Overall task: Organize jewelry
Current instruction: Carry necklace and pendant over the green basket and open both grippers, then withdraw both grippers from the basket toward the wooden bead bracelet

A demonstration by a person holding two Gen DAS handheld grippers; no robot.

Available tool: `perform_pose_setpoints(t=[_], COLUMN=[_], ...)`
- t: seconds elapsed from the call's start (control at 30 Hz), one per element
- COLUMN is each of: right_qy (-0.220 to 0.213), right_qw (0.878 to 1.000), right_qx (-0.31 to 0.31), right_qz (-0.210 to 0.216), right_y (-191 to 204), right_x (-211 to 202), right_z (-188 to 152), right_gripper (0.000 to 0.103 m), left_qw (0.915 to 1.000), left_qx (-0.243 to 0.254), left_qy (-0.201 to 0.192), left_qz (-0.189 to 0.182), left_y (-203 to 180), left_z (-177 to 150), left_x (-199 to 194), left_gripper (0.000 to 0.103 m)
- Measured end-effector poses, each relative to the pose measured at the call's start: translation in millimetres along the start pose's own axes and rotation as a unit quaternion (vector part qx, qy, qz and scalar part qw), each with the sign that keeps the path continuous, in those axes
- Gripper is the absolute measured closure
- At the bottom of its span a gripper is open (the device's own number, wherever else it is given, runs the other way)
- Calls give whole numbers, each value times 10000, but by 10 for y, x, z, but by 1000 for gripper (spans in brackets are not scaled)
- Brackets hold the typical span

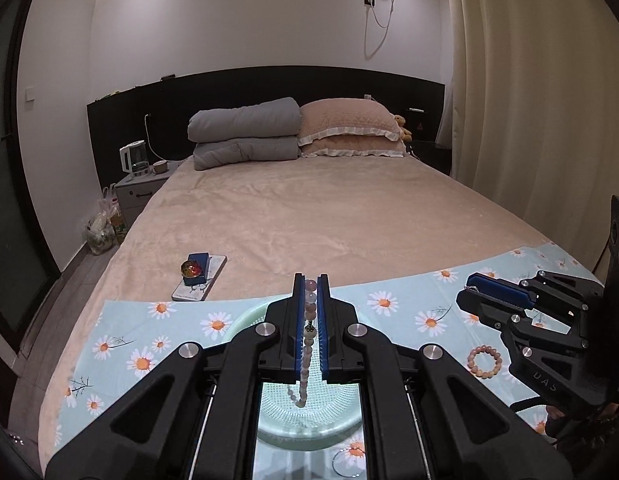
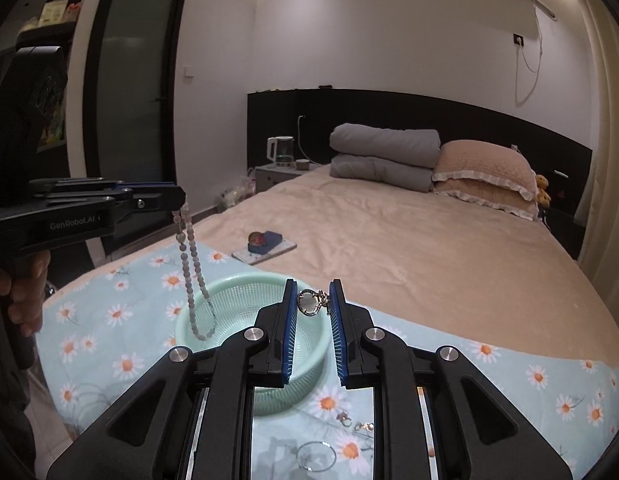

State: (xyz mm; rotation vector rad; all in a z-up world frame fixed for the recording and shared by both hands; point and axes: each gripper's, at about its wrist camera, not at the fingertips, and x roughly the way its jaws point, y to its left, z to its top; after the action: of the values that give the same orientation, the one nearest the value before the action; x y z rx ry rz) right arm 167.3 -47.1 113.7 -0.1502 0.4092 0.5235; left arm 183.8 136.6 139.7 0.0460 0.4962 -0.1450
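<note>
Over the basket, a bead necklace is hung from the left claw, whose pads are clamped on its top beads; the lower loop dangles inside the rim. Much of the basket is hidden behind the claw bodies. A ring is pinched at the tips of the right claw, held level above the cloth. "GenRobot.AI" is read on the left claw's side. A bead bracelet lies on the cloth, and a hoop and small pieces are hard to make out.
</note>
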Motion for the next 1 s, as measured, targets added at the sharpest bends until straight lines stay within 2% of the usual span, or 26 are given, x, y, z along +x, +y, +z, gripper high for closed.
perform_pose_setpoints(t=[0.1,0.33,0.53,0.57,0.6,0.63,0.67,0.7,0.77,0.8,0.87,1.0], right_qy=[212,1039,1158,1141,1111,1057,950,807,682,652,556,406], right_qw=[9997,9938,9923,9926,9931,9939,9948,9958,9960,9958,9954,9941], right_qx=[-1,263,374,362,346,327,312,298,301,337,442,641], right_qz=[128,284,223,182,126,3,-180,-325,-483,-541,-641,-773], right_y=[56,34,-29,-32,-36,-33,-36,-76,-117,-149,-223,-358], right_x=[376,1173,1342,1330,1303,1272,1214,1122,1002,944,803,478], right_z=[-101,-593,-714,-703,-696,-679,-660,-639,-569,-538,-470,-343], right_gripper=[88,88,85,78,71,53,36,33,27,22,19,18], left_qw=[9996,9955,9918,9922,9926,9927,9927,9933,9946,9948,9953,9961], left_qx=[-101,-324,-473,-467,-471,-504,-559,-604,-601,-587,-564,-471], left_qy=[251,872,1180,1158,1119,1095,1064,974,820,792,688,547], left_qz=[-17,-161,-135,-52,15,42,74,124,230,261,385,505], left_y=[94,228,282,283,293,309,329,349,371,370,364,303], left_z=[-133,-616,-916,-933,-937,-935,-915,-892,-833,-795,-717,-598], left_x=[303,951,1231,1227,1209,1188,1153,1095,968,909,766,483], left_gripper=[97,97,96,95,87,81,56,36,30,24,12,6])
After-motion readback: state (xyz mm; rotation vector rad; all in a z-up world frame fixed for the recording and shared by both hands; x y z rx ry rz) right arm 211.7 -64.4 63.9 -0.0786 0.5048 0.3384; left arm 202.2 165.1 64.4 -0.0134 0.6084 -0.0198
